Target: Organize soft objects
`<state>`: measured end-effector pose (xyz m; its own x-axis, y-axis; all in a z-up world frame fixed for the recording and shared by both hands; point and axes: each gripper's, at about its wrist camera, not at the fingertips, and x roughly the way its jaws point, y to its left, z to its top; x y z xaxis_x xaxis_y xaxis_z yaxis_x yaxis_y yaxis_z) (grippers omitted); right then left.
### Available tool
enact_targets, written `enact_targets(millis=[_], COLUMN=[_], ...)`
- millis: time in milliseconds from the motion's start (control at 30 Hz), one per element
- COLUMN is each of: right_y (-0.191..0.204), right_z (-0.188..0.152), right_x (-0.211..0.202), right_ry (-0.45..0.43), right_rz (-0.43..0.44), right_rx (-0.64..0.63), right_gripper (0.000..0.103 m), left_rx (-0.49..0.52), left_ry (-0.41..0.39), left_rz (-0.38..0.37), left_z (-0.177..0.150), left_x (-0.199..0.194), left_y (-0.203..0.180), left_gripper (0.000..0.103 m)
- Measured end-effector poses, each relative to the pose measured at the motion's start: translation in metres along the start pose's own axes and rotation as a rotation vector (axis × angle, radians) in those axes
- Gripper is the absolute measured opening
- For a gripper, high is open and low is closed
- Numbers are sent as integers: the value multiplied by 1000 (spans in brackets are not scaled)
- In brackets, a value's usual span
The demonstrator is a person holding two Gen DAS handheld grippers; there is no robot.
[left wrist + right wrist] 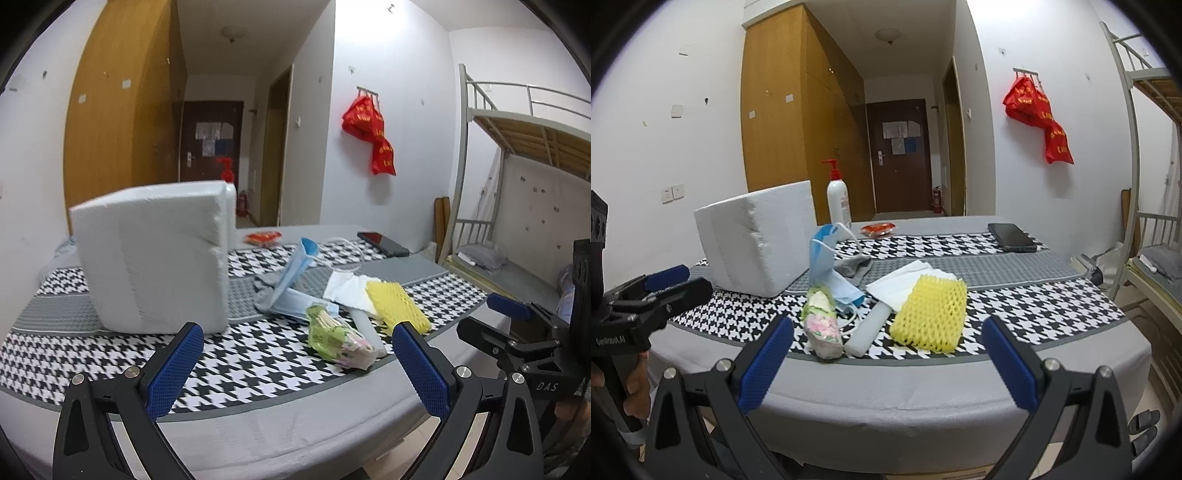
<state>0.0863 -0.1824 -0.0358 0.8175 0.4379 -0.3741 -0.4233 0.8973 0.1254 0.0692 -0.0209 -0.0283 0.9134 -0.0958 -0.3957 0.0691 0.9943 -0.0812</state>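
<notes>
Two tongs hang just off the near edge of the surface (pixel 923 391), the left tongs (pixel 295 365) and the right tongs (pixel 886 363) both spread wide and holding nothing. The soft things lie in a loose heap at the middle: the big white foam block (pixel 753 243) stands on edge to the left, then the yellow foam net (pixel 929 314), white tissue (pixel 905 286), blue face mask (pixel 827 266), a grey sock (pixel 855 266), a flowered packet (pixel 822 325) and a white tube (pixel 870 326), many overlapping. The risks, I judge: the upright block could topple if nudged, a grasp on the mask could drag its neighbours, and the packet and tube near the edge could be swept to the floor. A houndstooth cloth (pixel 1034 306) covers the surface; a pump bottle (pixel 838 201), a phone (pixel 1012 232) and a red packet (pixel 878 229), possibly a snack, sit far back. Beyond are wooden wardrobes (pixel 783 122), a dark door (pixel 899 155), red bags (pixel 1038 114) on the wall, and a bunk bed (pixel 1145 110) at right.
</notes>
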Motion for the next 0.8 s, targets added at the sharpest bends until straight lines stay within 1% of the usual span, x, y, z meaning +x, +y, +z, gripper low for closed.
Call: enact_targets(millis=[233, 533, 800], right_y=[-12, -26, -36], right_z=[-3, 0, 2], right_x=[16, 36, 47], right_ry=[34, 68, 83], right_rz=[-23, -32, -27], right_rx=[7, 13, 22], right_gripper=[103, 103, 103], left_rx=[-11, -38, -49], left_ry=[57, 146, 232], left_rz=[-14, -8, 33], left_z=[0, -2, -4], left_x=[27, 58, 89], left_y=[-10, -14, -18], left_gripper=[102, 102, 102])
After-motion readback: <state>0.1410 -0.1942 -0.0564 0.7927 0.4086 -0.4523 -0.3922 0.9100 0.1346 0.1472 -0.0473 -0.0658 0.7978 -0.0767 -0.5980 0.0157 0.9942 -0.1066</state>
